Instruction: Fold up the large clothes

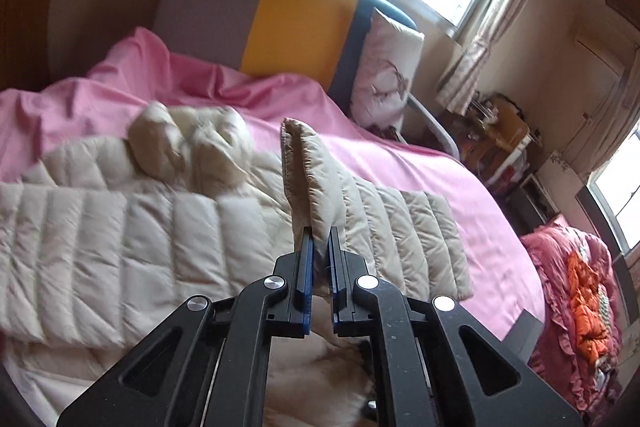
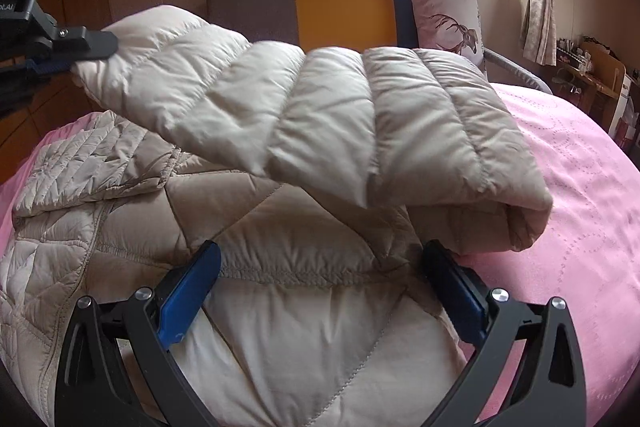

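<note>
A beige quilted down jacket [image 1: 140,239] lies spread on the pink bed sheet [image 1: 420,179]. My left gripper [image 1: 320,247] is shut on the cuff end of the jacket's sleeve [image 1: 308,175], holding it up. In the right wrist view the lifted sleeve [image 2: 320,115] stretches across above the jacket body [image 2: 280,307], and the left gripper [image 2: 76,53] shows at the far left pinching its end. My right gripper [image 2: 320,279] is open, its blue-padded fingers [image 2: 188,291] resting low over the jacket's body on either side of a seam.
A grey, yellow and blue headboard [image 1: 280,27] and a deer-print pillow [image 2: 444,11] stand at the bed's far end. Windows with curtains [image 1: 472,59] are behind. A cluttered desk [image 1: 500,135] and a pink-orange blanket pile [image 1: 580,307] lie right of the bed.
</note>
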